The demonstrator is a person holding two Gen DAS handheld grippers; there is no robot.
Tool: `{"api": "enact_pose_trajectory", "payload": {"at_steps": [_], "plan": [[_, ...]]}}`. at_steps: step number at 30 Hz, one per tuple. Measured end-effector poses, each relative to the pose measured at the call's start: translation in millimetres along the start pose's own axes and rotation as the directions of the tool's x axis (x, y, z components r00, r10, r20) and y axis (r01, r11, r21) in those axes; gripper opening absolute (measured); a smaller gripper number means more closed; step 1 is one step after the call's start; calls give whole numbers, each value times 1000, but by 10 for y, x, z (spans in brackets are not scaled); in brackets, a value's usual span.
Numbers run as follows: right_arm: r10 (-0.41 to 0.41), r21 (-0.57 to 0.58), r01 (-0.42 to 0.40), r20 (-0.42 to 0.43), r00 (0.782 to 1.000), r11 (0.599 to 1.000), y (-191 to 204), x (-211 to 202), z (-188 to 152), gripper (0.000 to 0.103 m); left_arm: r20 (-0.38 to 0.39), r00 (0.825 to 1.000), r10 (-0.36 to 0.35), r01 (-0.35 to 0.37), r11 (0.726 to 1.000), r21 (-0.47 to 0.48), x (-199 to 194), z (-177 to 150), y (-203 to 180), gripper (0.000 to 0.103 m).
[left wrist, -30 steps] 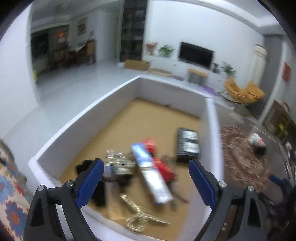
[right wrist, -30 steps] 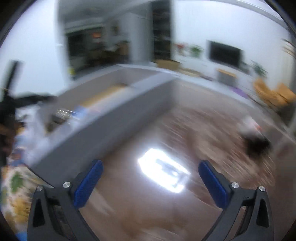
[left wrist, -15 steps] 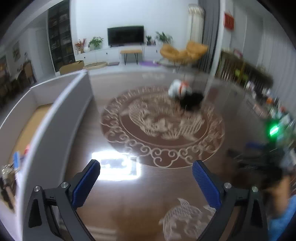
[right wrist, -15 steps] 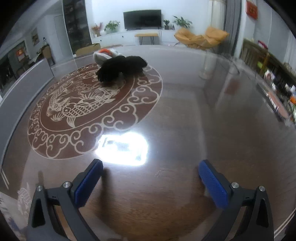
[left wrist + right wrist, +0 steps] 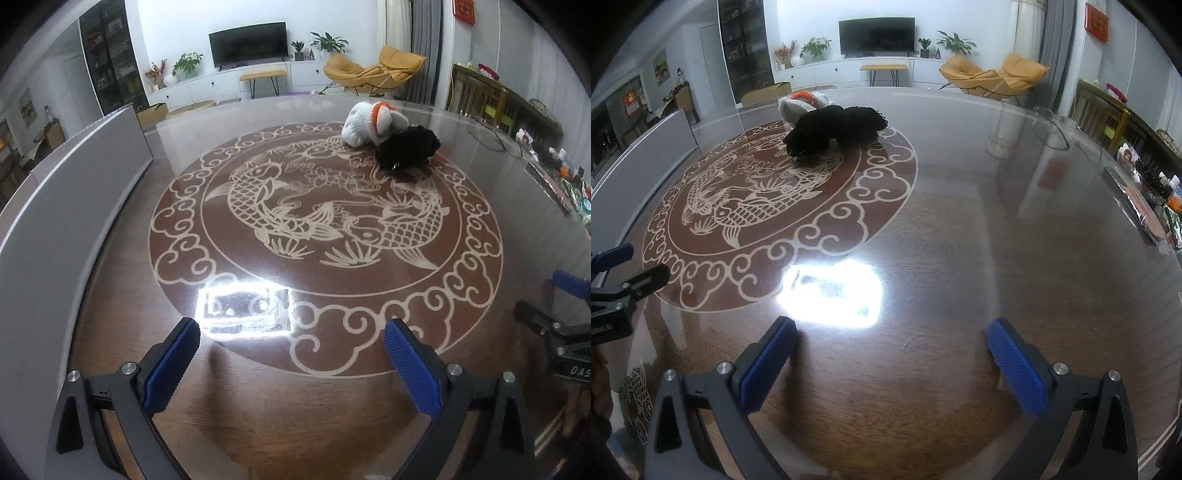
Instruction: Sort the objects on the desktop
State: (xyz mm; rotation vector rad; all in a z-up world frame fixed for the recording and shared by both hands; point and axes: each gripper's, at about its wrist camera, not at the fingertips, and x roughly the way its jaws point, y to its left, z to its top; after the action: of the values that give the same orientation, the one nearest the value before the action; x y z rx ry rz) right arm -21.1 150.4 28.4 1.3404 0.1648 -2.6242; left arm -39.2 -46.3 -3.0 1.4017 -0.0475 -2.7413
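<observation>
Both the left gripper (image 5: 291,363) and right gripper (image 5: 892,363) gape wide, empty. At 1 o'clock on the glossy surface (image 5: 258,413), a black knit item (image 5: 406,149) touches a white knit item (image 5: 364,123); both look soft and light, so pinch a bunched fold.
</observation>
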Motion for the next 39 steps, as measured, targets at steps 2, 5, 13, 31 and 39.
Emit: {"api": "enact_pose_trajectory", "payload": {"at_steps": [2,5,13,31,39], "plan": [[0,0,0,0,1000,1000,0,6,1,103,-6,1000,-5,5,1000,-4,33,-20,5,102],[0,0,0,0,1000,1000,0,6,2,103,-8,1000,-30,30,999,-27,65,-22,49,101],[158,93,-157,3,988,983,-67,253,598,103,-5,998,-57,57,998,-17,59,-45,67,103],[151,-79,-149,21,988,986,343,810,1550,43,-4,998,-60,60,998,-20,52,-43,74,103],[280,-95,-281,-24,960,955,48,340,887,41,-25,995,-100,99,995,-29,57,18,90,103]]}}
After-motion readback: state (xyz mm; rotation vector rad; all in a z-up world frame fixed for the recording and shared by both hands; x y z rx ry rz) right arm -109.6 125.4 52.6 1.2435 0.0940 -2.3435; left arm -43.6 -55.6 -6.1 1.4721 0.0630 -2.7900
